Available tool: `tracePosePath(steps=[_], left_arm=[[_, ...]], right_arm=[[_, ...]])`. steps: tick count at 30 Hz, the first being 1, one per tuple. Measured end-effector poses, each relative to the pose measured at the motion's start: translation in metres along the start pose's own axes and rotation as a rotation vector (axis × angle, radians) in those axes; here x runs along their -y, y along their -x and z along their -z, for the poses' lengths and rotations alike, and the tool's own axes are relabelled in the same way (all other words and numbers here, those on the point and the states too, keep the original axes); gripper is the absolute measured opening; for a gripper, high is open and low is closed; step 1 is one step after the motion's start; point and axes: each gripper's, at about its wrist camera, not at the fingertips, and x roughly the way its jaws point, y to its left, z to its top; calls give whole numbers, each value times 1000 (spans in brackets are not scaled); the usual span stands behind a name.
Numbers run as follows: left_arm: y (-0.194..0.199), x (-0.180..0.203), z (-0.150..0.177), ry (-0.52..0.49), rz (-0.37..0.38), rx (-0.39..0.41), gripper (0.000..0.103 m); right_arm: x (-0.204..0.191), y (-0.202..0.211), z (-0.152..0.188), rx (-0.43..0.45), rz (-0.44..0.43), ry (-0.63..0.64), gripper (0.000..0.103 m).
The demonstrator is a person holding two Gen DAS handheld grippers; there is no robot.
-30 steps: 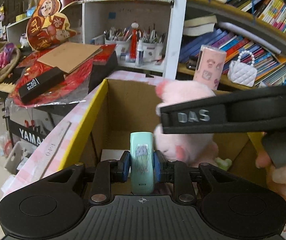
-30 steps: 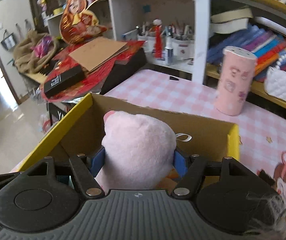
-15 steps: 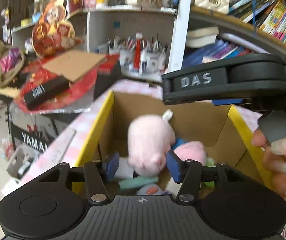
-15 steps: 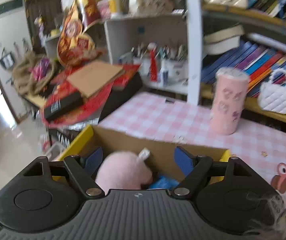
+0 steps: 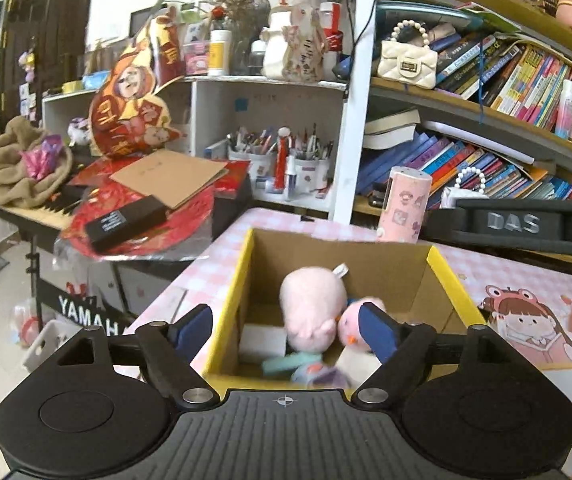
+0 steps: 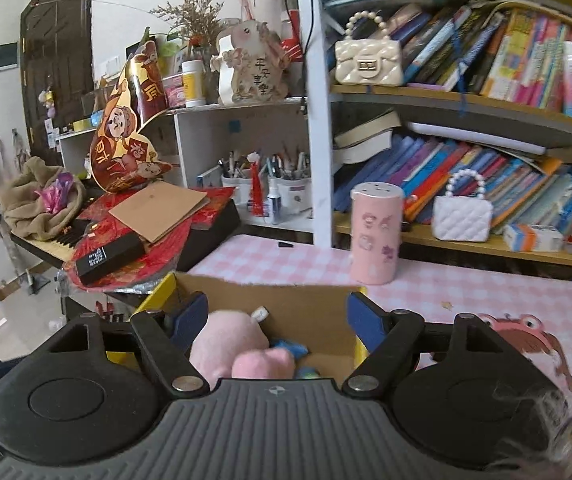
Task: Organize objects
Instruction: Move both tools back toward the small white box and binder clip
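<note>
My left claw (image 5: 283, 330) is opening wide, and nothing is between its blue pads (image 5: 191, 326). It is above the near end of the cardboard box (image 5: 370, 264). My right claw (image 6: 275, 320) has its jaws apart too, and it holds nothing. In my left view its black body crosses on the right side, ahead of my claw.

Just under and ahead of my left claw is the pink plush toy (image 5: 312, 304). It lies inside the box, leaning on a second, smaller pink toy (image 5: 356, 322). A little mint green thing (image 5: 290, 362) lies flat on the box floor, closer to me than the plush. So the toys are in the box already.

What can go wrong? My claws are near each other over the same box. If I swing one sideways too fast, I think they can bump. A low claw can also catch the yellow edge (image 5: 235, 300) of the box and drag or tip it, and then the toys spill out.

Farther out, past the box on the pink checked table (image 6: 286, 260), stands a tall pink cup (image 6: 376, 232). It looks easy to knock over if I reach past the box without looking. To the left, off the table, a red pile with a black case (image 5: 125, 222) sits on the keyboard, and I stay away from it.
</note>
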Motion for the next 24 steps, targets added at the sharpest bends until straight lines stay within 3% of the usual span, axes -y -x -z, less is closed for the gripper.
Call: tracePosePath(steps=[4,12,24], left_arm=[[22,-9,13,12,-16,-12,90],[54,-22,43,25,-38,-51,93],[84,-7,79,-8,-14,-105,98]], right_arm=[[-5,26,24,-15,20,28,76],[-19,61,78,-97,44,42,75],[-21,110,137,-159,126,50,75]])
